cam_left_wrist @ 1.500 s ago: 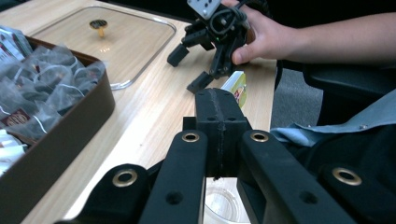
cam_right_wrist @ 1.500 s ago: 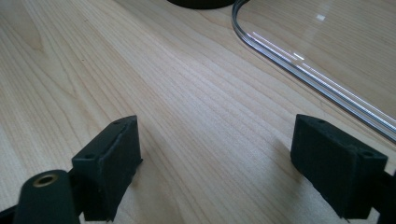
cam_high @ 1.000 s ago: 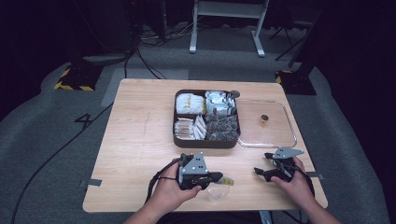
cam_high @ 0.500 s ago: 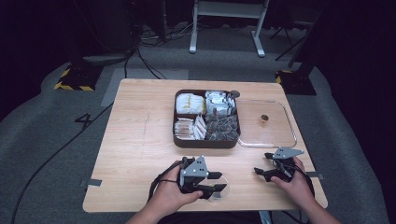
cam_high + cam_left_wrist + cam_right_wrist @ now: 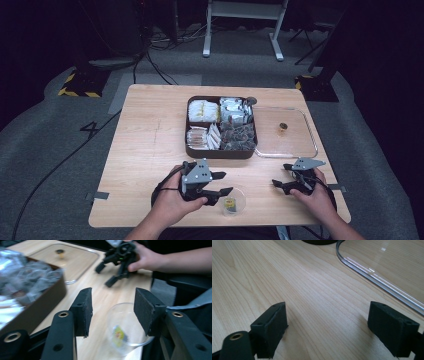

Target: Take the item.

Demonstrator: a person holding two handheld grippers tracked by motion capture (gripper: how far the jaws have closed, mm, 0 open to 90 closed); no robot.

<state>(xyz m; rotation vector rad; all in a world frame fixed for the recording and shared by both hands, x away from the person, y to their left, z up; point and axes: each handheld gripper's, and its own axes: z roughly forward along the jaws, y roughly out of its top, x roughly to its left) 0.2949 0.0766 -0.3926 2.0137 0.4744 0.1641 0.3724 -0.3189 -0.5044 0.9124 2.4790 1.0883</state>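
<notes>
The tabletop (image 5: 150,150) carries a brown compartment tray (image 5: 221,150) of wrapped packets at its middle, a clear lid (image 5: 295,142) flat beside it. Near the front edge lies a small clear cup (image 5: 233,201) on its side, a yellow-printed bit inside. My left gripper (image 5: 220,184) has just been opening: jaws part-spread, the cup between them, pads off it. My right gripper (image 5: 280,176) rests wide open on bare wood.

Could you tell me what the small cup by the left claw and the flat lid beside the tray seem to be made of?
Small cup: clear glossy plastic, probably; the table shows through it. Flat lid: transparent glass or acrylic, with a bright shiny rim.
</notes>
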